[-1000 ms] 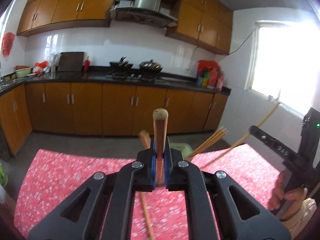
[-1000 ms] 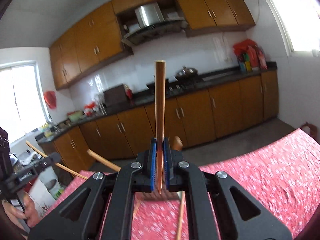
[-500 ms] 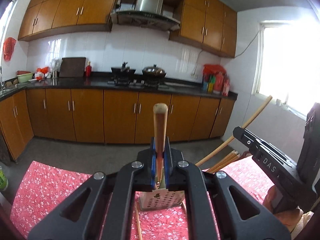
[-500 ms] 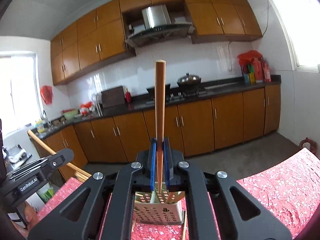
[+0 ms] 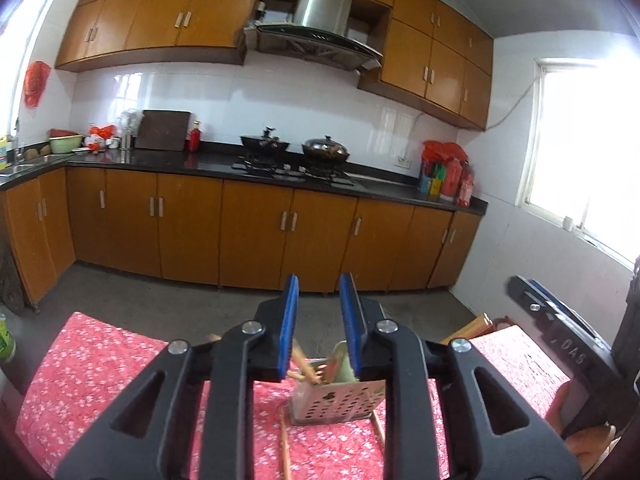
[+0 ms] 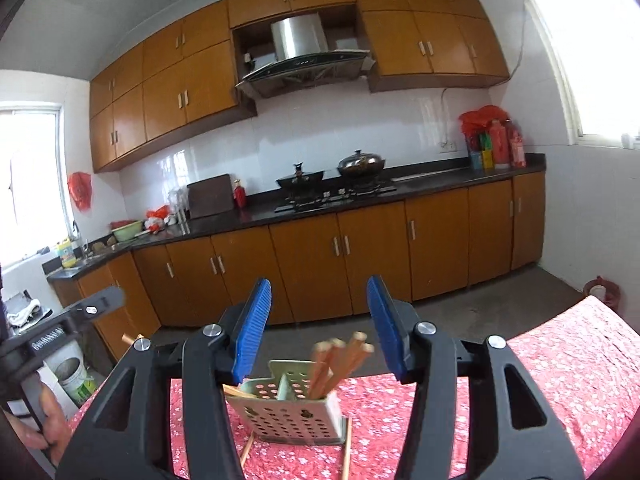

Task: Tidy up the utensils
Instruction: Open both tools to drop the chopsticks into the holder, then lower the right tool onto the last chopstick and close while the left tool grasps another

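A pale perforated utensil holder [image 6: 292, 412] stands on the red floral tablecloth [image 6: 560, 364]. Several wooden chopsticks [image 6: 340, 364] stick up from its right compartment. It also shows in the left wrist view [image 5: 336, 398], with chopsticks [image 5: 306, 364] inside. My right gripper [image 6: 320, 328] is open and empty above and in front of the holder. My left gripper [image 5: 319, 328] is open and empty just above the holder. Loose chopsticks [image 6: 347, 448] lie on the cloth by the holder's base.
The right gripper's body [image 5: 560, 336] and the hand holding it show at the right of the left wrist view. The left gripper's body [image 6: 60, 328] shows at the left of the right wrist view. Kitchen cabinets [image 5: 256, 232] stand beyond the table.
Both grippers were shut on upright wooden chopsticks; both are now open and empty. The chopsticks now stand in the holder.
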Action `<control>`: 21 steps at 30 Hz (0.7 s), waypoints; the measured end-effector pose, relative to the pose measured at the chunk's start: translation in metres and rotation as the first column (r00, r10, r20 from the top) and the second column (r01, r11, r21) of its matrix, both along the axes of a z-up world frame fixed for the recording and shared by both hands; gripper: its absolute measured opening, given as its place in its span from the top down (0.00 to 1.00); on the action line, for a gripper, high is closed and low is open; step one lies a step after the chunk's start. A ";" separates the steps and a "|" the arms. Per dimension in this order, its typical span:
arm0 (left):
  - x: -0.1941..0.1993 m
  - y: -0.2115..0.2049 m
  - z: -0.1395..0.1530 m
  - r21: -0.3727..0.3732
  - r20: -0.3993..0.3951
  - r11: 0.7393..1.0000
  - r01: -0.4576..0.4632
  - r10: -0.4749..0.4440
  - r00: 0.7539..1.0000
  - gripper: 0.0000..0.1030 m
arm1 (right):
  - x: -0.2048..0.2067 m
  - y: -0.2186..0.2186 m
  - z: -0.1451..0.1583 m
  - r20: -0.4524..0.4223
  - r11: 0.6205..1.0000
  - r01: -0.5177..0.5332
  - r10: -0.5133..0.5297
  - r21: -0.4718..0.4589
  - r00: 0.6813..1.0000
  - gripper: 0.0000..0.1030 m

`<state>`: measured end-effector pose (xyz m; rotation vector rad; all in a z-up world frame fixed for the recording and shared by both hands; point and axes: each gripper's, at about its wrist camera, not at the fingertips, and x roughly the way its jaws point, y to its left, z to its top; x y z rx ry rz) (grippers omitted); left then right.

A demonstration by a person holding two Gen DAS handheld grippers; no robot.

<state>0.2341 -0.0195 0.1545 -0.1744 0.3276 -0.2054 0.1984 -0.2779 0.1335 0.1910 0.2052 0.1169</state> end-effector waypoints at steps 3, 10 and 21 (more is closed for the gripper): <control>-0.020 0.021 -0.006 -0.001 -0.001 0.999 -0.042 0.042 0.999 0.71 | -0.014 -0.015 -0.008 -0.021 0.999 0.043 -0.043 -0.005 0.999 0.50; -0.048 0.074 -0.089 0.042 -0.164 0.991 -0.124 0.130 0.978 0.66 | -0.016 -0.043 -0.089 -0.265 0.995 0.100 -0.101 -0.019 0.959 0.50; -0.045 0.058 -0.209 0.054 -0.437 0.998 -0.028 0.049 0.898 0.66 | -0.005 0.017 -0.209 -0.595 0.993 -0.113 0.113 0.038 0.796 0.68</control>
